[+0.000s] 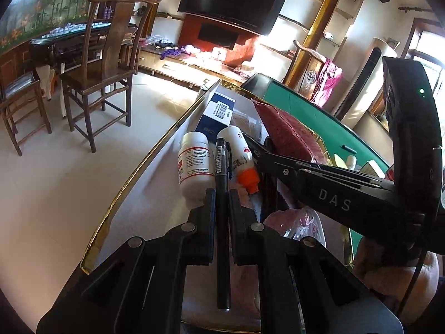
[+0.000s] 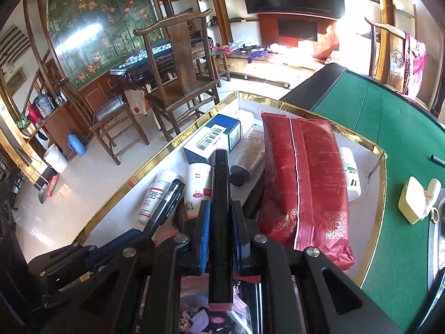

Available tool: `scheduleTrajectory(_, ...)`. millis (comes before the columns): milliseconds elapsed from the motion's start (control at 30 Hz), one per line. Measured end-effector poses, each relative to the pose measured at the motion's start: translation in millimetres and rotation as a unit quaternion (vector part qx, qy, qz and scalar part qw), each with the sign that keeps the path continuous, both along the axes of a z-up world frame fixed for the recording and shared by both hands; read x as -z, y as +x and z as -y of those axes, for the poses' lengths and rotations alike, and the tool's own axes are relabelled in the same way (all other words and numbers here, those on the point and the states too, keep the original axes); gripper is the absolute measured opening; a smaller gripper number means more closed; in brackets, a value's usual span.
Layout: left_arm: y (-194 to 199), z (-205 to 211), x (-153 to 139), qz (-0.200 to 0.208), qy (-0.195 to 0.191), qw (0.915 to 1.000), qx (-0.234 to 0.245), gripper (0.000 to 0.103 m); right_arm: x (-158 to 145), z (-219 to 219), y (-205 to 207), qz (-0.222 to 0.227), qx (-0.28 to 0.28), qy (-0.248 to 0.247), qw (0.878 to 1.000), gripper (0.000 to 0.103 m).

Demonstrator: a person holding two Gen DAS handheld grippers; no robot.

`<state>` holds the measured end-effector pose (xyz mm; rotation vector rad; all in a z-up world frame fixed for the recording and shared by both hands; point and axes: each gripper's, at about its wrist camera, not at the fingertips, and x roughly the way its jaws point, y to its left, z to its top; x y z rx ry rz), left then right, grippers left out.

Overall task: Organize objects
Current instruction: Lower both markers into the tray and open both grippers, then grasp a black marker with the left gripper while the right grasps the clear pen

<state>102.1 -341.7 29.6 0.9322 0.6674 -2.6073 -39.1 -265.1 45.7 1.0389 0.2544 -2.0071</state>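
My left gripper [image 1: 222, 198] is shut on a black pen [image 1: 223, 222] that points forward over a white box with a gold rim [image 1: 133, 178]. The right gripper [image 2: 221, 204] is shut on a black stick with pink ends [image 2: 220, 222], also above the box [image 2: 167, 144]. Each gripper shows in the other's view: the right gripper [image 1: 261, 153] reaches in from the right, and the left gripper [image 2: 147, 231] with its pen [image 2: 169, 200] sits at lower left. Inside the box lie a red packet [image 2: 306, 181], a blue and white carton [image 2: 214, 139], a white bottle [image 1: 193, 164] and an orange-capped tube [image 1: 242, 161].
The box rests on a green felt table [image 2: 389, 139]. A cream plug adapter [image 2: 414, 203] and a dark pen [image 2: 438, 161] lie on the felt to the right. More bottles fill the box, one white with a green label [image 2: 350, 175]. A wooden chair [image 2: 180, 78] stands beyond the table.
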Motion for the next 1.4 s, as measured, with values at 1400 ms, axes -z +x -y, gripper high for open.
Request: scheduleTrajectory(1400, -49, -180, -43, 0.022, -0.018, 0.9825, 0.184, 0.034, -25, -286, -6, 0.023, 0.091, -0.115, 0.989, 0.014)
